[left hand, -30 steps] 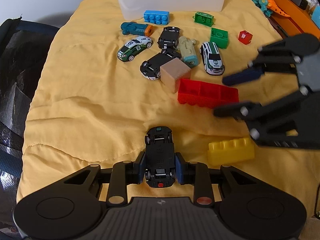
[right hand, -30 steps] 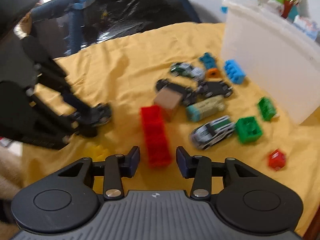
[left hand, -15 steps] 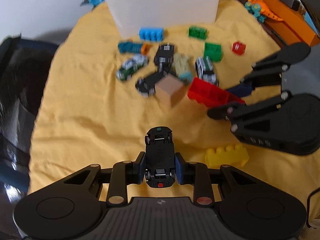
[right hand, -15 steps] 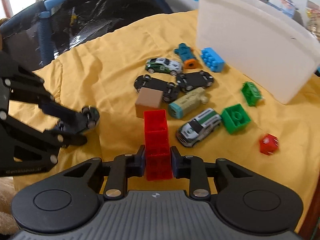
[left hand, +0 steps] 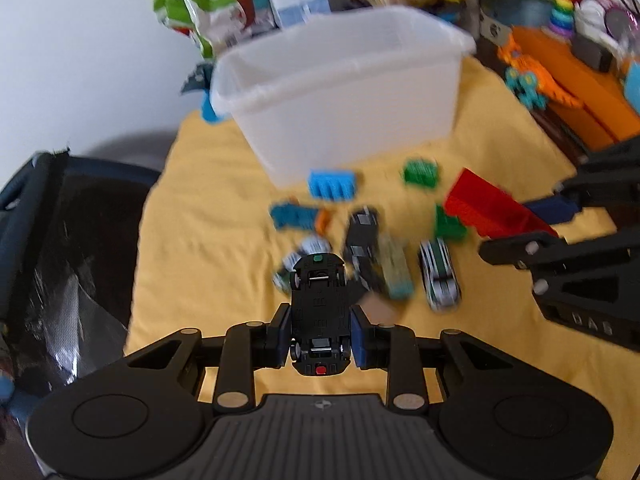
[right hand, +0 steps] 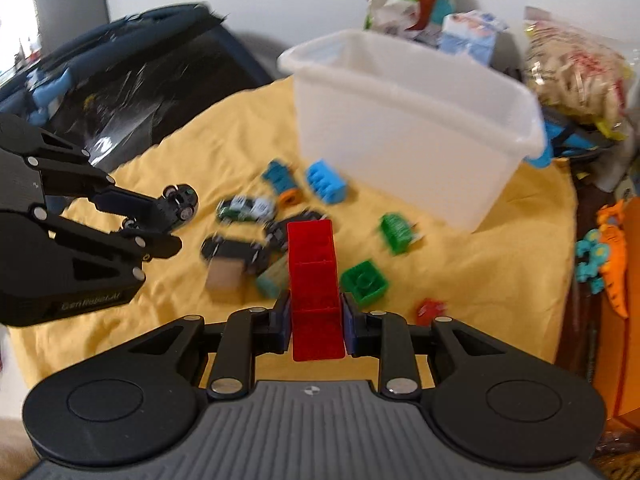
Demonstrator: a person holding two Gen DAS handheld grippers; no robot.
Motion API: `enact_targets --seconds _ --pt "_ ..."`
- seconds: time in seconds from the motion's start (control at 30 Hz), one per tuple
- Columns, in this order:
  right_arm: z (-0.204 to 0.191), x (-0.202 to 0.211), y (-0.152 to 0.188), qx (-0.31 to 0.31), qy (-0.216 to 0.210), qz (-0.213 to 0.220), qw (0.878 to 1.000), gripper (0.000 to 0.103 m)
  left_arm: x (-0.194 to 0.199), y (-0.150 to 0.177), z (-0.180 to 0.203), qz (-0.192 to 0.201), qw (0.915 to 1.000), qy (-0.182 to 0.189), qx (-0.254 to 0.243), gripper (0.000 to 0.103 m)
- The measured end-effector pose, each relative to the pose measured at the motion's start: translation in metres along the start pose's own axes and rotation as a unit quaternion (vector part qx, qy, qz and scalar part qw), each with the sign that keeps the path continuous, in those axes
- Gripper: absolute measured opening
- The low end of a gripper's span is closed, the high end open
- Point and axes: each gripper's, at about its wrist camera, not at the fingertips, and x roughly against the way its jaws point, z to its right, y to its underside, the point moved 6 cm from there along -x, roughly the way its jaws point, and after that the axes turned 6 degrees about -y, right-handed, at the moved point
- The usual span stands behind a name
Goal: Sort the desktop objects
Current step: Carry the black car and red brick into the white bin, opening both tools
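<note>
Left gripper (left hand: pixel 320 334) is clamped on a black toy car (left hand: pixel 319 312), which sits upside down between the pads with its chassis and wheels facing the camera and its nose pointing forward, away from the gripper body. In the right wrist view the same car (right hand: pixel 176 208) is seen held clear above the yellow cloth (right hand: pixel 460 264) that covers the tabletop.

Right gripper (right hand: pixel 316 330) is closed on a long red brick (right hand: pixel 316 288). The pads pinch its near end; the rest projects forward and upward along the finger axis. From the left wrist view the brick (left hand: pixel 492 208) is raised off the cloth, tilted, at the right of the frame.

White plastic bin (left hand: pixel 340 92) stands on the cloth ahead of both grippers, open top visible, well apart from either held item.

Loose items on the cloth between grippers and bin, blurred in both views:
- light blue brick (right hand: pixel 326 182), just beside the bin wall
- teal and orange piece (right hand: pixel 282 182)
- green and white car (right hand: pixel 246 208)
- wooden cube (right hand: pixel 225 274), touching a black car (right hand: pixel 232 249)
- two green bricks (right hand: pixel 364 282), (right hand: pixel 396 230)
- small red piece (right hand: pixel 430 308)
- white and green car (left hand: pixel 438 276)

Orange dinosaur toy (right hand: pixel 614 256) lies off the cloth at right.
</note>
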Motion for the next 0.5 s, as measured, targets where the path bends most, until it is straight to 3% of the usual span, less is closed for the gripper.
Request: enact_targets --seconds 0.5 --pt "0.021 0.008 -0.073 -0.028 0.074 0.04 0.996 0.028 0.007 -0.11 -0.034 0.089 0.9957 0.008 -0.027 0.033"
